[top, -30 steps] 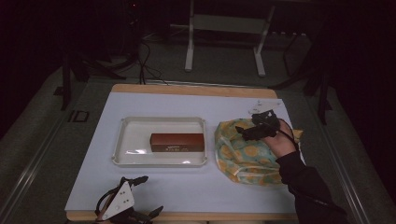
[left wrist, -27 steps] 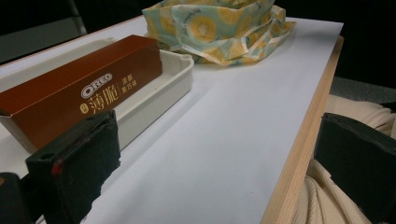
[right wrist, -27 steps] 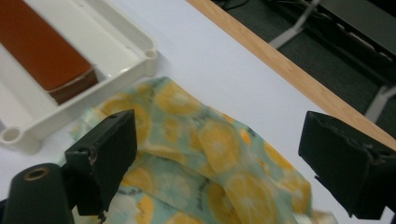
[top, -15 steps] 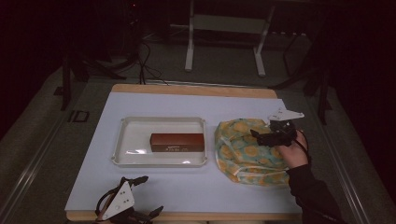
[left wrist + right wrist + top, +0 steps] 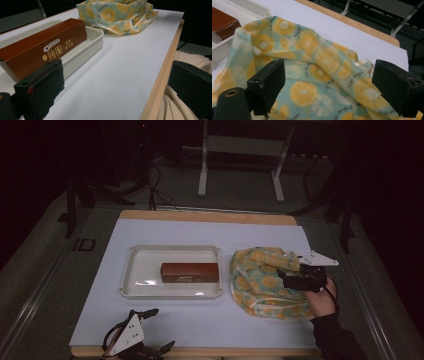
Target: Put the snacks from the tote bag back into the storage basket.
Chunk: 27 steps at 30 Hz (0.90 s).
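Observation:
A crumpled cloth (image 5: 260, 282) printed with orange slices lies on the right of the white table sheet. A hand holds my right gripper (image 5: 286, 276) over the cloth's right part. That gripper (image 5: 332, 72) is open, its jaws wide apart above the cloth's folds (image 5: 317, 62) with nothing pinched between them. A brown Oreo box (image 5: 190, 272) lies in a white tray (image 5: 145, 270) at mid-table. My left gripper (image 5: 157, 329) rests at the table's near-left edge. It (image 5: 116, 75) is open and empty, with the box (image 5: 42, 52) just beyond its left jaw.
The wooden table edge (image 5: 160, 82) runs close under the left gripper's right jaw, with a cream sleeve (image 5: 175, 105) below it. Bare white sheet (image 5: 200, 320) lies between tray and near edge. Metal stand legs (image 5: 202, 170) are on the floor behind the table.
My right gripper has moved from the cloth's far edge to the right and toward the person, over the cloth's right side. The left gripper, tray and box have stayed put.

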Each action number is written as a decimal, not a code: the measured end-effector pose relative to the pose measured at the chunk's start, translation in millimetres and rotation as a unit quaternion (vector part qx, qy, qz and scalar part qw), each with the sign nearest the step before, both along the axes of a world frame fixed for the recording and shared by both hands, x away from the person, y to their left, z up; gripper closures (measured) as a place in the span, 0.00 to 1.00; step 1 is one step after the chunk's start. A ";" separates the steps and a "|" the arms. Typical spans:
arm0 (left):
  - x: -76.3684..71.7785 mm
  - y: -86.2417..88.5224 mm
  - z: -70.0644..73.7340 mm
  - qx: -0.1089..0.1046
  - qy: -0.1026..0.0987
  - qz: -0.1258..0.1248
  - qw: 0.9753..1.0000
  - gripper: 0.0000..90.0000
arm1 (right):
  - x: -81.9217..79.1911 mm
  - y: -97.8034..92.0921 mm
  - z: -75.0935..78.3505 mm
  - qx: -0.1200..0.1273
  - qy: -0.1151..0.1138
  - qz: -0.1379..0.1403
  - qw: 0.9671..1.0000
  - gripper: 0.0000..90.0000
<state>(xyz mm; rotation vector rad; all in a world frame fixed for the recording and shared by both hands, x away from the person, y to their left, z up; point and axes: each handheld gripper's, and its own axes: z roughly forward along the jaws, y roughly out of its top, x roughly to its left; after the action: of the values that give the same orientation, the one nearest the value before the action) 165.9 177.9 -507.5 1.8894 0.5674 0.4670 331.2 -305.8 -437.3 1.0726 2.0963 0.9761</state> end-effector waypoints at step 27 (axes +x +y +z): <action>-1.2 -0.1 0.2 0.004 -0.002 -0.004 1.000 0.01 | -57.7 -17.6 -38.8 0.043 -0.041 -0.039 0.997 0.13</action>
<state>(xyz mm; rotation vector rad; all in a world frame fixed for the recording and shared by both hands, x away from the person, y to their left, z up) 164.6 177.7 -507.4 1.8976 0.5566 0.4683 273.5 -323.4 -476.1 1.1276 1.9476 1.0624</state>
